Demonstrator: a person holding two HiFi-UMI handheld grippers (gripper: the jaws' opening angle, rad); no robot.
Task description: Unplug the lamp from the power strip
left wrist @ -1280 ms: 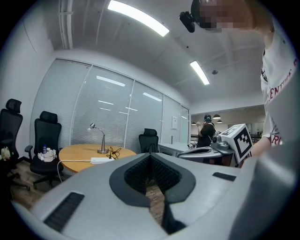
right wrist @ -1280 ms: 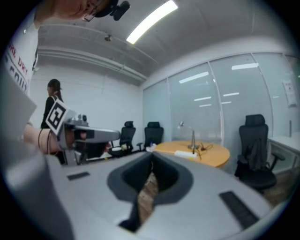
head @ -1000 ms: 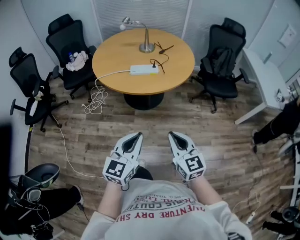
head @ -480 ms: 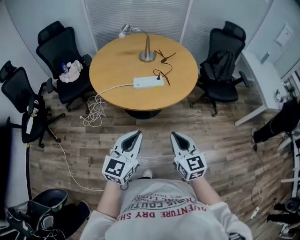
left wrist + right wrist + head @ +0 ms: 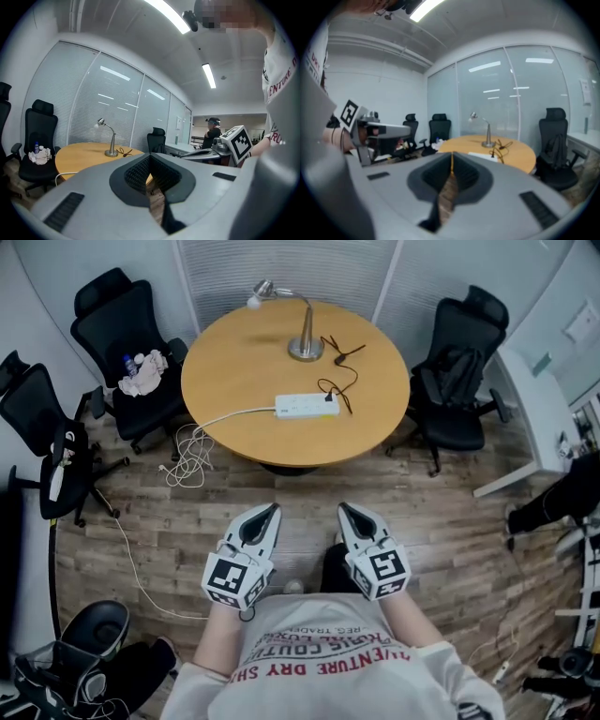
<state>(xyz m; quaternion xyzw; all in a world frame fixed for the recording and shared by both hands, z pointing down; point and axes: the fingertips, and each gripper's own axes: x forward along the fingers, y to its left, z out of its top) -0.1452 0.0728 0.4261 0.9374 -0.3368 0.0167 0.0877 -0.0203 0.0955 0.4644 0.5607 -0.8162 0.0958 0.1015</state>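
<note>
pointing forward: left gripper [image 5: 273, 510], right gripper [image 5: 343, 509]

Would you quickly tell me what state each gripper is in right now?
Left gripper: closed, holding nothing.
Right gripper: closed, holding nothing.

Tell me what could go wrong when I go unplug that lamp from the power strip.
The power strip looks loose on the table; pulling the plug may drag the strip along.
The lamp's black cord runs slack to the lamp; tugging the cord could topple it.
White cable is heaped on the floor beside the table, a likely snag underfoot.
</note>
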